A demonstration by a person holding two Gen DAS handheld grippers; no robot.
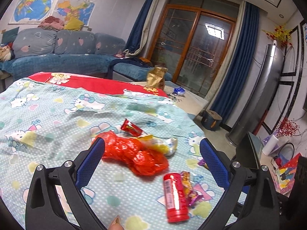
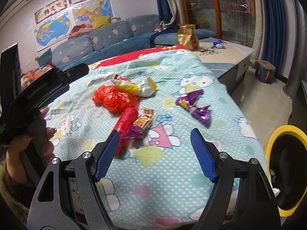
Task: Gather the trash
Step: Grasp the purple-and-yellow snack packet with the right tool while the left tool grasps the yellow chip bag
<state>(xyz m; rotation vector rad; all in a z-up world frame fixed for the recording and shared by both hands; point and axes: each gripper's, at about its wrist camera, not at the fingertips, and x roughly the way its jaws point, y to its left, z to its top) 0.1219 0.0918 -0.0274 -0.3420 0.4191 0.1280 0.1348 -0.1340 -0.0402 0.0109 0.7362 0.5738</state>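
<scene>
Both released: left hand-held gripper (image 1: pixel 152 153) straddles the red bag (image 1: pixel 134 156); right hand-held gripper (image 2: pixel 154 143) near the red tube (image 2: pixel 125 121), its lower end hidden.

Left gripper (image 1: pixel 151 159), right gripper (image 2: pixel 154 149): black frames, blue textured pads, silver round screws; olive knit sleeve (image 2: pixel 7 195).

Wrappers (image 2: pixel 193 105) on cloth (image 2: pixel 172 172), bin (image 2: pixel 272 140) right
</scene>
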